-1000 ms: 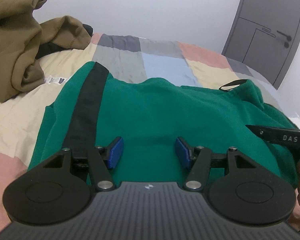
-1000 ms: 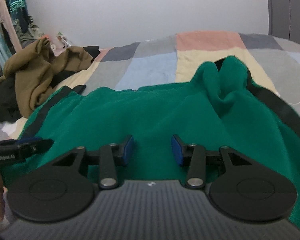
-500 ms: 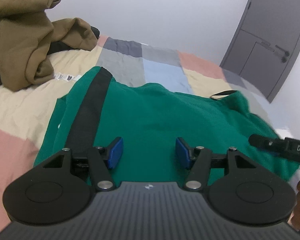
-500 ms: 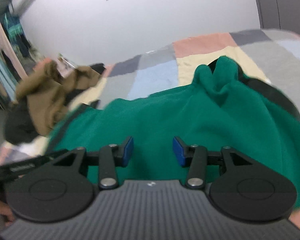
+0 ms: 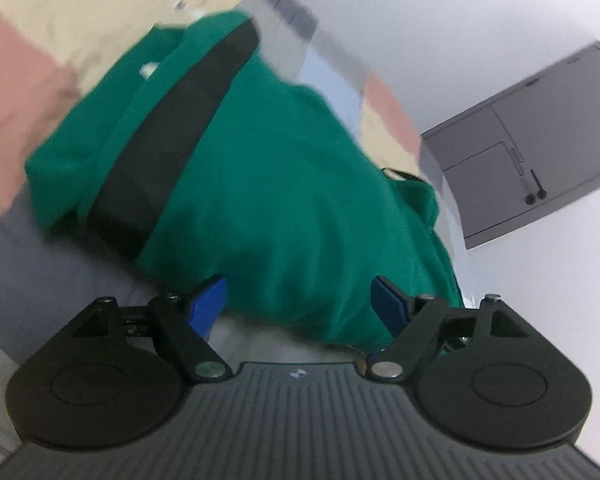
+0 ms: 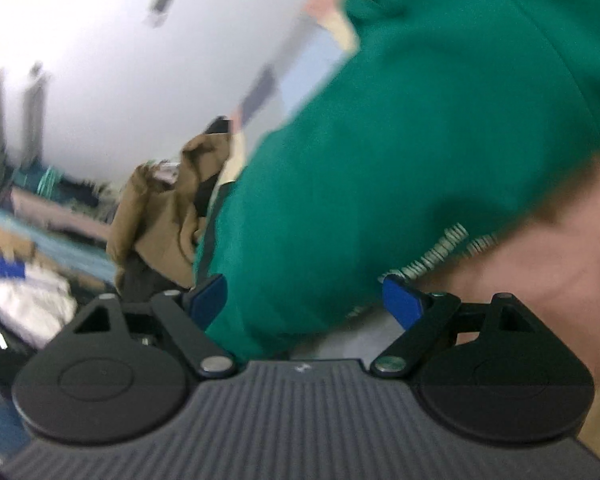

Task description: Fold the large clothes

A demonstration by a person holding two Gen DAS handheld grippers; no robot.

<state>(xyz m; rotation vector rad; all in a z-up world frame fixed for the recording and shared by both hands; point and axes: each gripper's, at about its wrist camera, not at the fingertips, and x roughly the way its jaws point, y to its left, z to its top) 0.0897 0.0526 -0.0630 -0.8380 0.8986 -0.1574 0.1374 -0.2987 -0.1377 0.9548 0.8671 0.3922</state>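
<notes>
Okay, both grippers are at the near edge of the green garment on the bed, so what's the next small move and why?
Probably ease both grippers forward so the near hem slides between the pads, then close. The left gripper and right gripper have their jaws opening, and the green garment lies in the gap of each, unpinched. It is spread over the patchwork bedcover, so a hem grip would likely start a fold.

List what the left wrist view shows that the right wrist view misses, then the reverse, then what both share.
Left wrist only: the grey door with its black handle, and the broad black band on the garment.
Right wrist only: the crumpled brown garment and the white striped hem trim.
Both: the green fleece garment on the patchwork bedcover, lying between each gripper's opening blue-padded jaws, left gripper, right gripper.
</notes>
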